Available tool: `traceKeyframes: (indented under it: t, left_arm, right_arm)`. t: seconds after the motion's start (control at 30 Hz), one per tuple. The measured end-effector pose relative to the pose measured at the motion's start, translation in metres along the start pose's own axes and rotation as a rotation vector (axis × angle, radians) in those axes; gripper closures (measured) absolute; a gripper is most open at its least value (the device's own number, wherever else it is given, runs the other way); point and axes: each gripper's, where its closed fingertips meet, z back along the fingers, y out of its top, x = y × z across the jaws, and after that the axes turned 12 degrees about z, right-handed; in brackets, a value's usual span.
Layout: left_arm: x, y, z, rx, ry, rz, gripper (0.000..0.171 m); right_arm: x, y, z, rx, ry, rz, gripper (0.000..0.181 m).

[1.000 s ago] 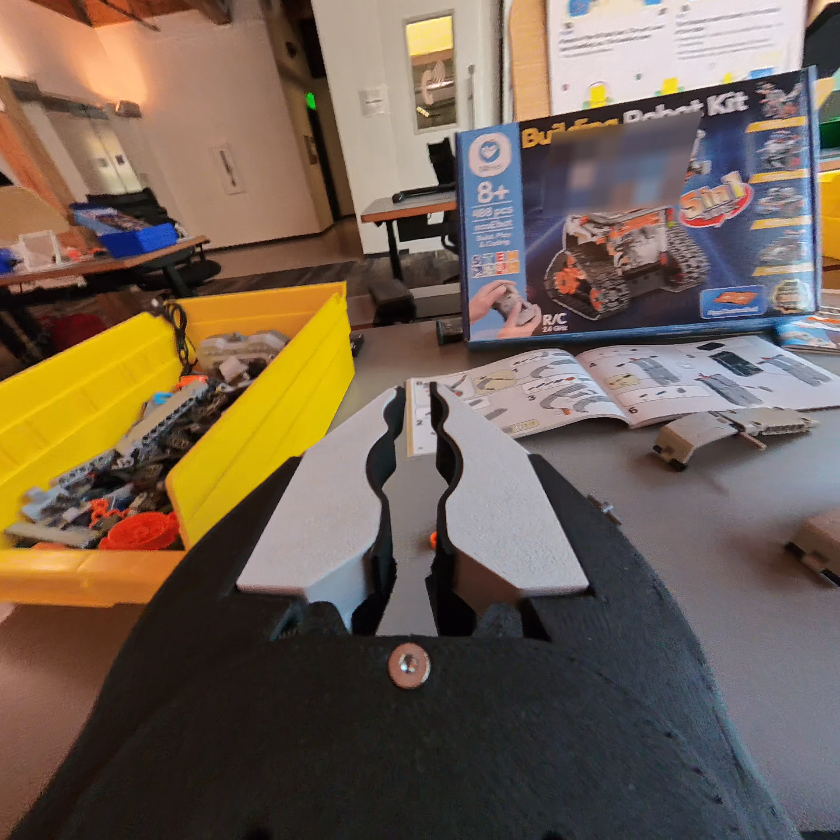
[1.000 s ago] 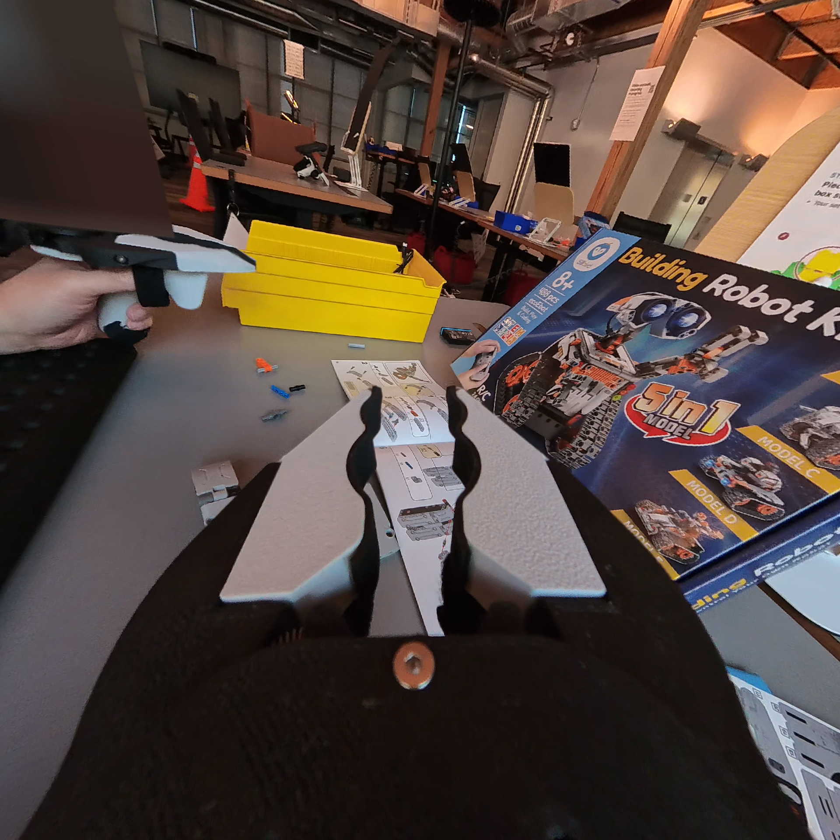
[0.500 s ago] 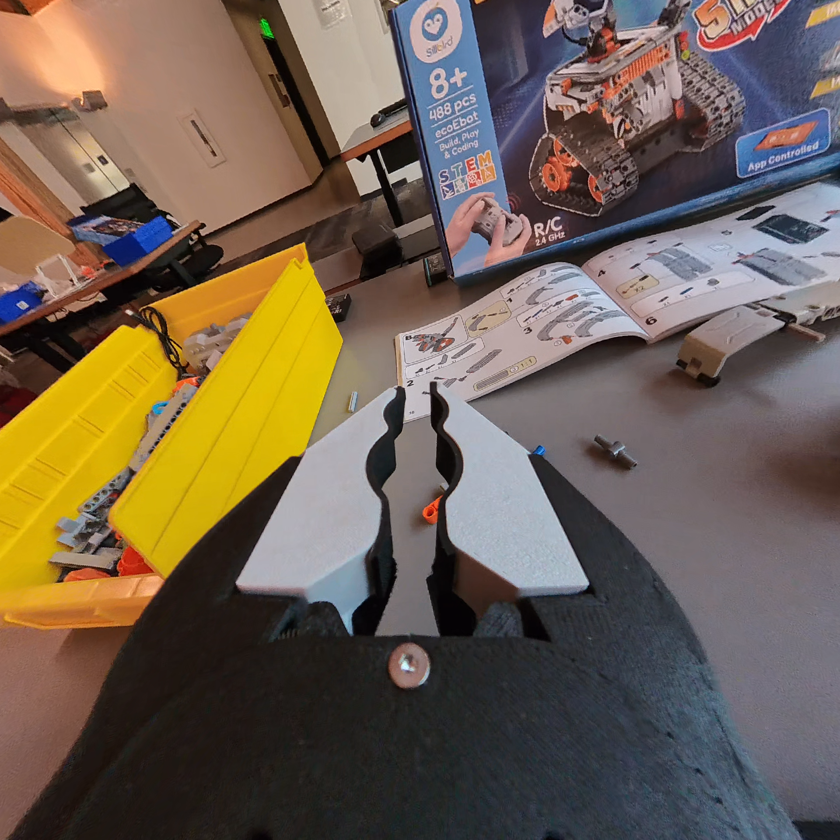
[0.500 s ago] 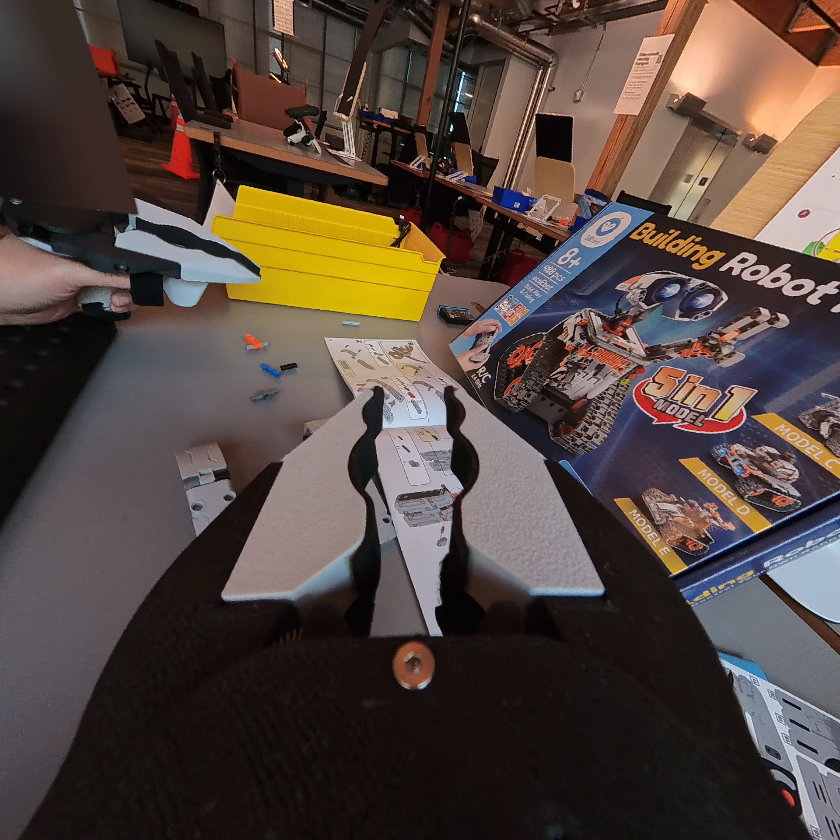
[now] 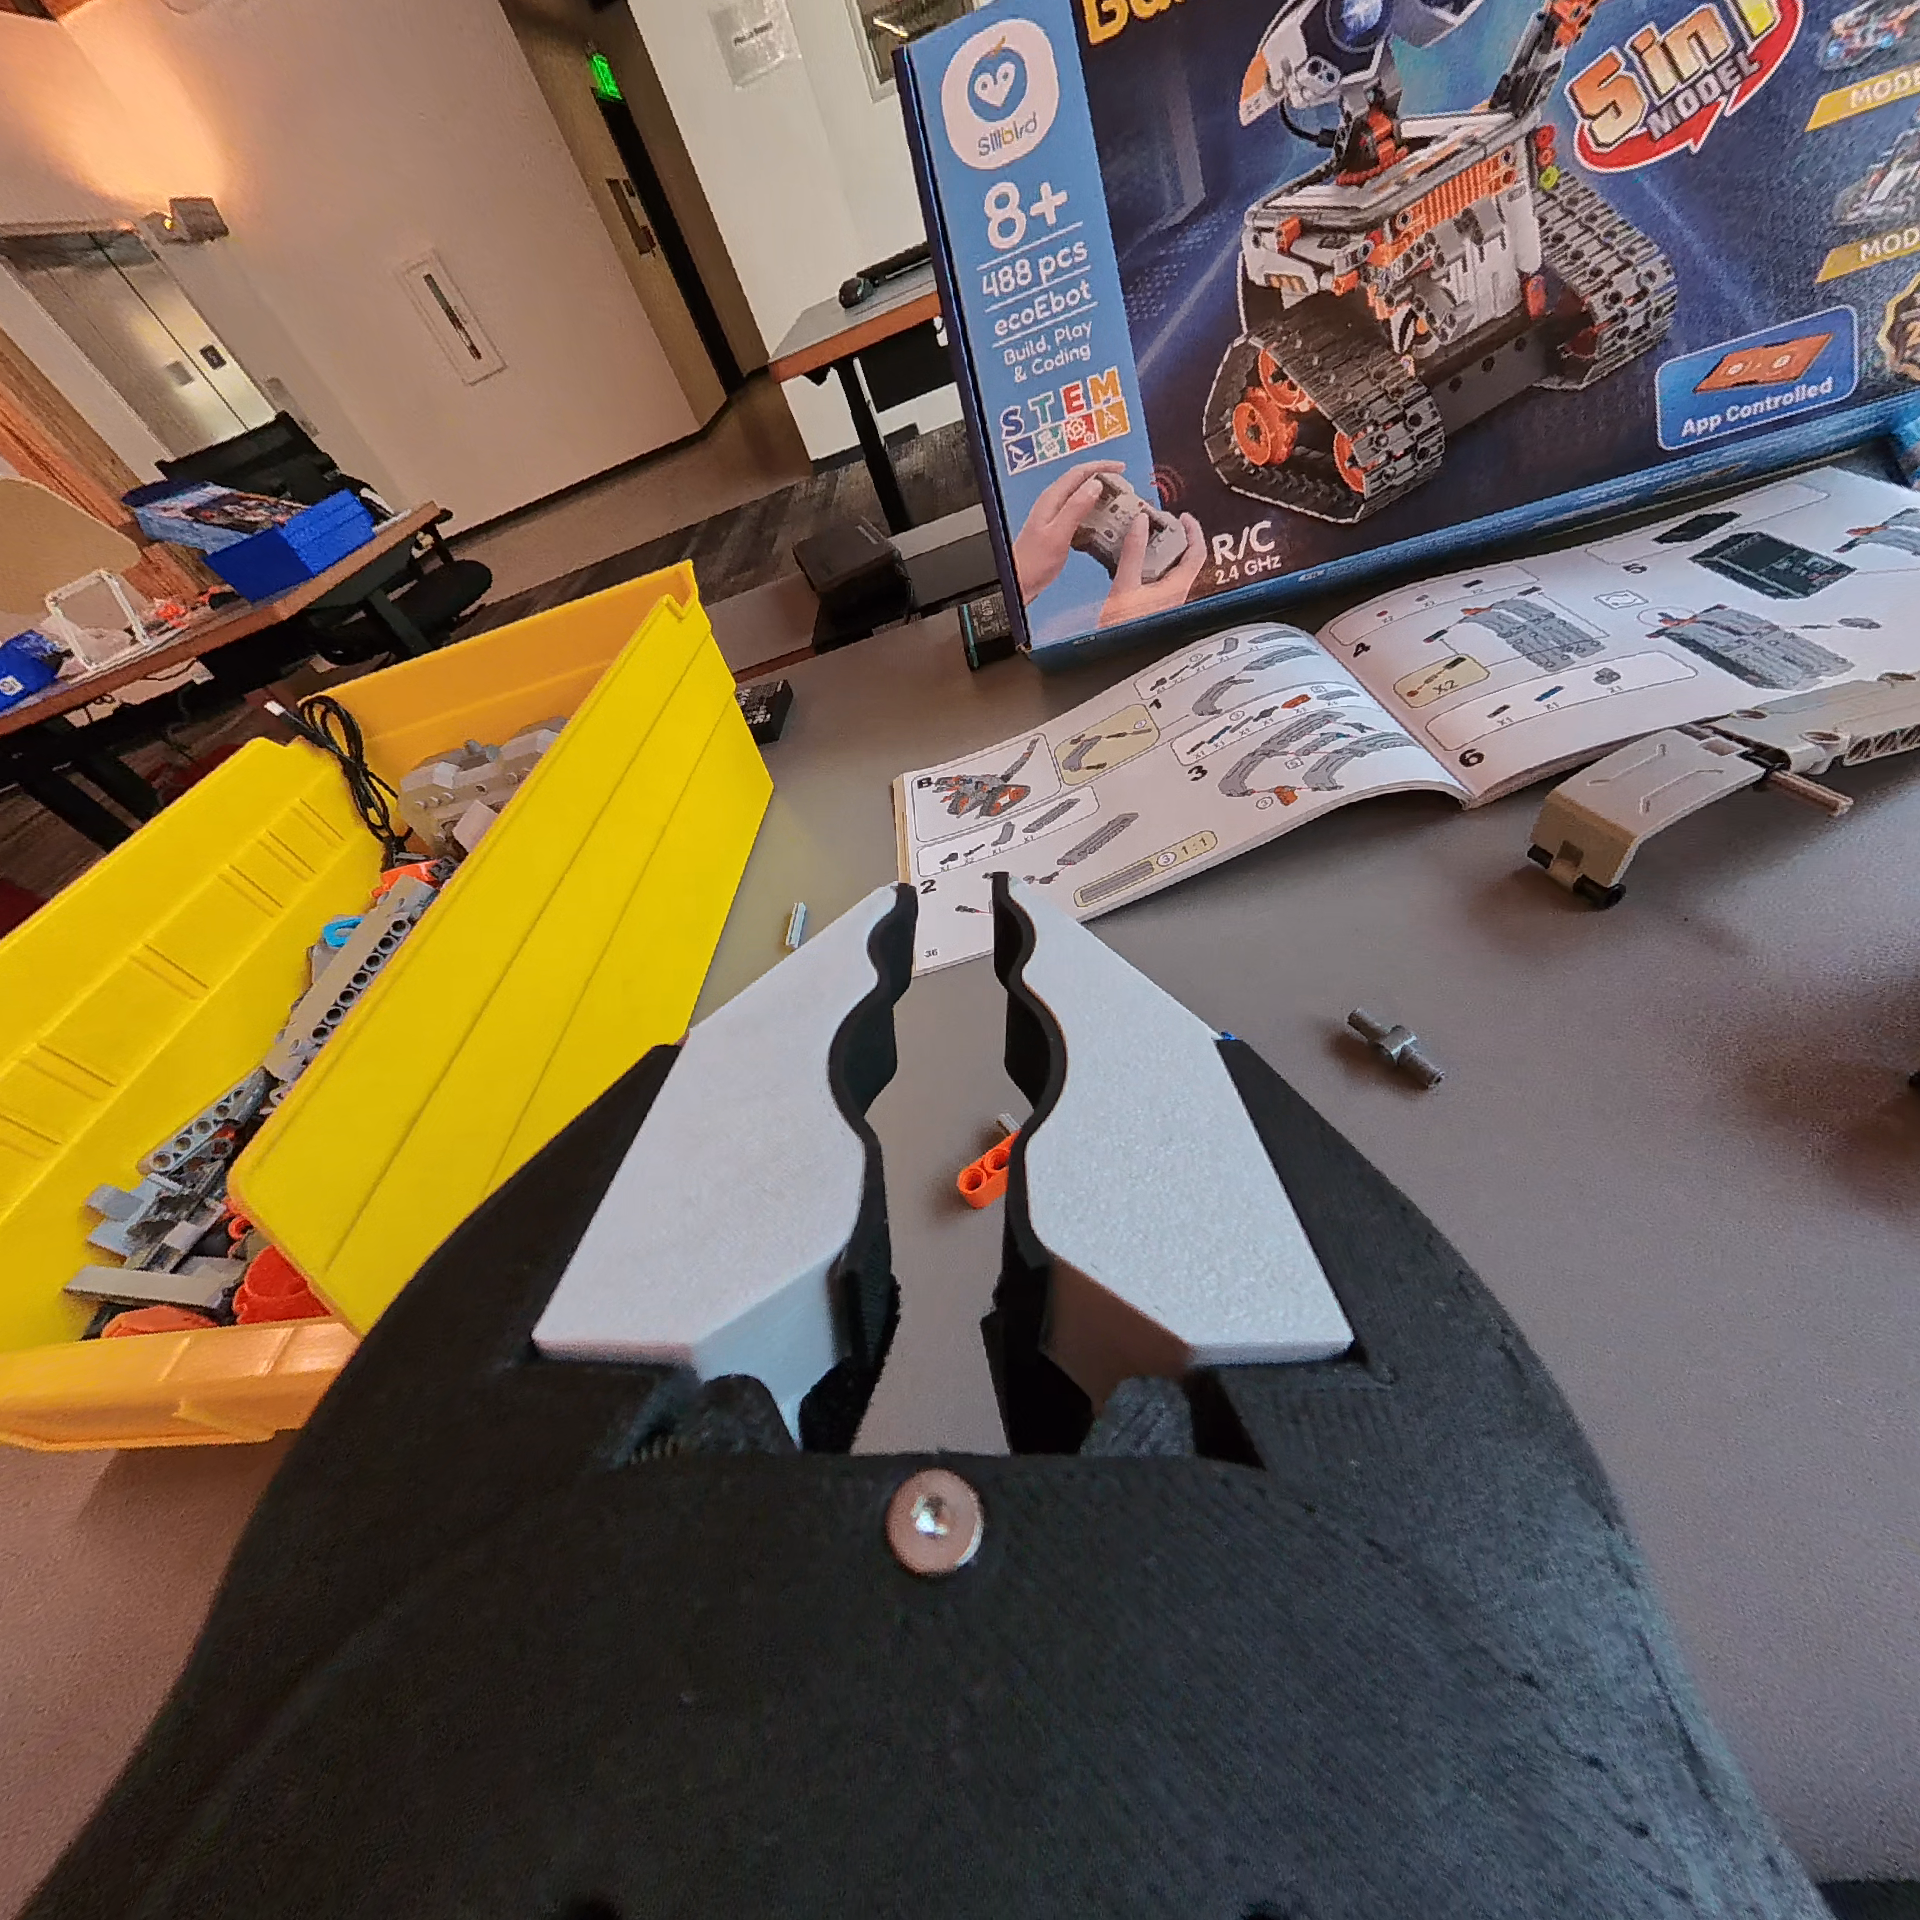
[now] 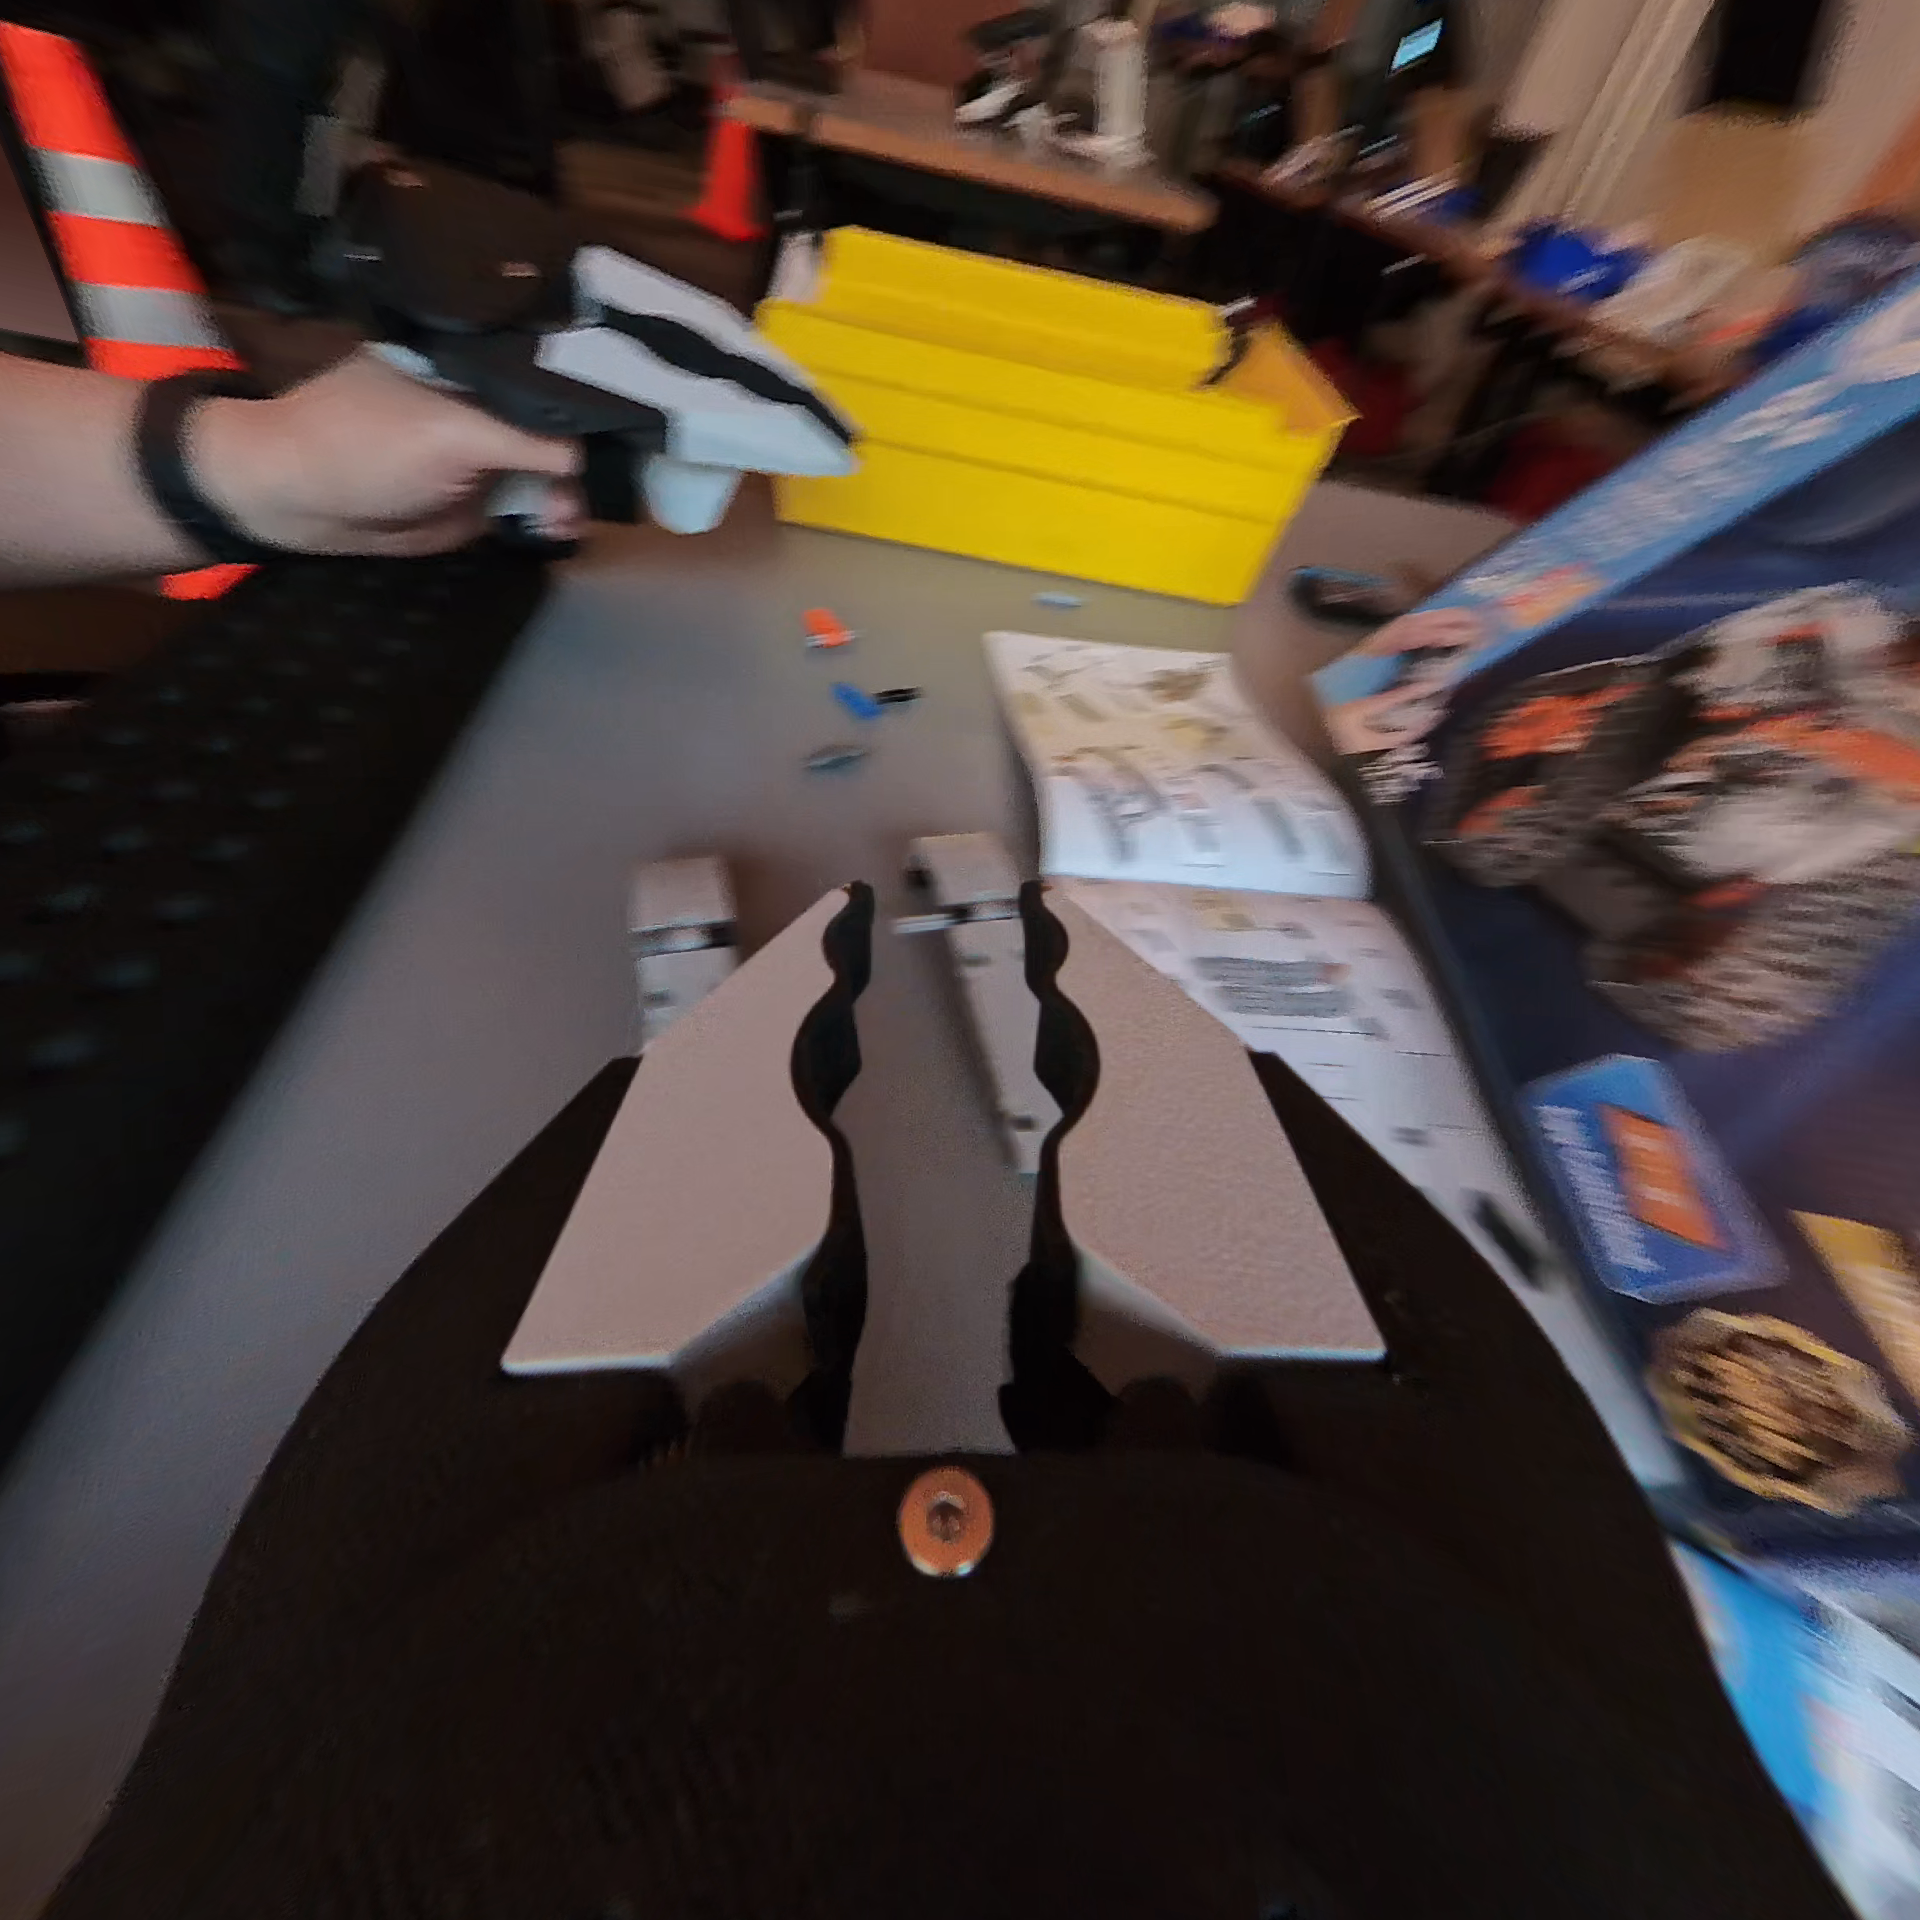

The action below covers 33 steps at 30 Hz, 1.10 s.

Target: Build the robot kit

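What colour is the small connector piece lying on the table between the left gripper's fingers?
Orange; the small connector piece shows best in the left wrist view.

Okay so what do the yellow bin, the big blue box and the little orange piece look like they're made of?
Yellow bin: probably moulded plastic, smooth with a slight sheen and ribbed walls. Blue box: looks like printed cardboard, glossy, with folded edges. Orange piece below the left gripper: likely hard plastic, uniform colour with round holes.
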Motion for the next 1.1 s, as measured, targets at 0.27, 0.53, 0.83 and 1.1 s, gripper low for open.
traceKeyframes:
  t: [0.27, 0.53, 0.83, 1.1]
  left_arm:
    - [0.000, -0.001, -0.001, -0.001, -0.010, 0.012, 0.159]
    - [-0.002, 0.000, -0.001, 0.003, -0.017, 0.048, 0.159]
    - [0.002, -0.004, -0.004, -0.016, -0.033, 0.033, 0.159]
    - [0.007, -0.007, -0.006, -0.034, -0.047, 0.014, 0.160]
  right_arm:
    - [-0.080, -0.056, -0.019, -0.300, 0.438, -0.087, 0.126]
    - [-0.081, -0.056, -0.020, -0.305, 0.442, -0.112, 0.128]
    - [-0.080, -0.056, -0.019, -0.304, 0.442, -0.123, 0.129]
    - [-0.080, -0.057, -0.019, -0.305, 0.439, -0.128, 0.130]
